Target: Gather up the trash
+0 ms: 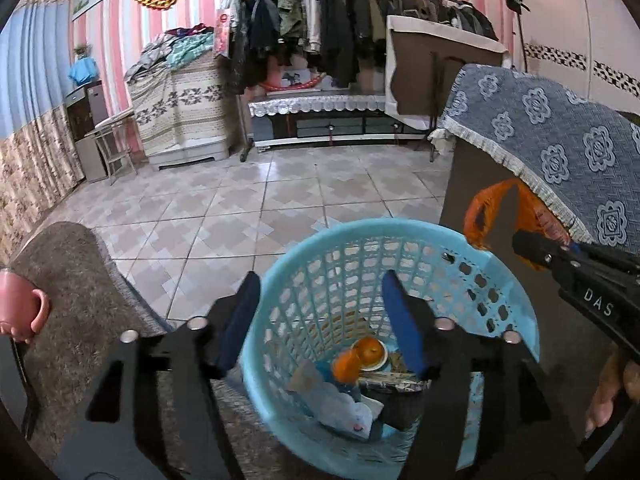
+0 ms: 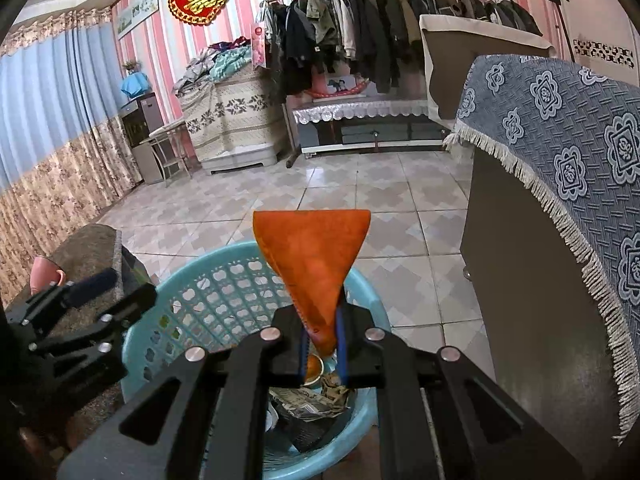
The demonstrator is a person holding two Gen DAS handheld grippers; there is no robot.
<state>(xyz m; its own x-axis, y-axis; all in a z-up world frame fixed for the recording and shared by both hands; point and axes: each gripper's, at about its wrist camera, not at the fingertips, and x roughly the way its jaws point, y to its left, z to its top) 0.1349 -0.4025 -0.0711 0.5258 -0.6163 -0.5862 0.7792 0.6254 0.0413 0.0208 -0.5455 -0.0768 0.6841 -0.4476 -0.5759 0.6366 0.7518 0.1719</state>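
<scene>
One blue basket (image 1: 400,240), trash inside; L tool (image 1: 320,320) open, empty; R tool (image 2: 324,344) clamps one orange bag (image 2: 316,248).

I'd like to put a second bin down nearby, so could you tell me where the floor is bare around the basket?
The tiled floor lies bare beyond the blue basket, bordered by the brown cabinet with its blue cloth and, far back, the clothes rack. At the basket it is crowded: the left gripper open over the trash, the right gripper shut on an orange bag.

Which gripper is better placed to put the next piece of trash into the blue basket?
Right. The right gripper is shut on the orange bag above the blue basket; the left gripper is open and empty.
</scene>
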